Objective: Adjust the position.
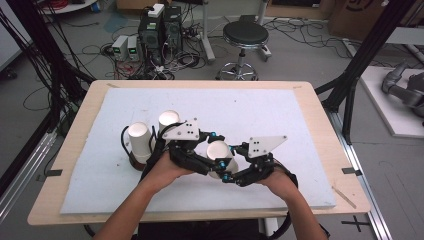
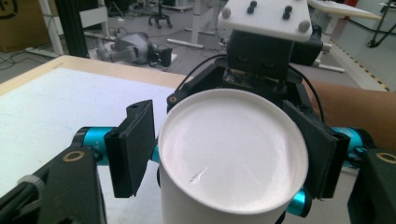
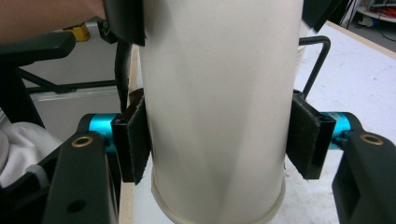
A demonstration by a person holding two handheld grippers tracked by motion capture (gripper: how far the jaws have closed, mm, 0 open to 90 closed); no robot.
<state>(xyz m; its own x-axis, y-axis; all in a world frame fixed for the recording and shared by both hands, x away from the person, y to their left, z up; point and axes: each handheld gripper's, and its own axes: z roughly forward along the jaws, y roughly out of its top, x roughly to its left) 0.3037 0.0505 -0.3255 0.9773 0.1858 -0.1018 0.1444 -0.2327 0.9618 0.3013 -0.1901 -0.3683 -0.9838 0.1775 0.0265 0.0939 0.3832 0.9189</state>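
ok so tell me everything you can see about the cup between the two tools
The white paper cup is upside down: rolled rim at the bottom, recessed base on top, plain tapered wall, no print. It is over the front middle of the white mat. The right tool clamps its wall with both pads; the left tool straddles its base end, one pad clearly apart. Whether the rim rests on the mat is unclear.

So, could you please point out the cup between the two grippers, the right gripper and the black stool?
cup [image 1: 218,150], high view, on its upturned flat base.
right gripper [image 3: 217,140], right gripper view, midway between its pads.
black stool [image 1: 245,34], high view, on the round seat.
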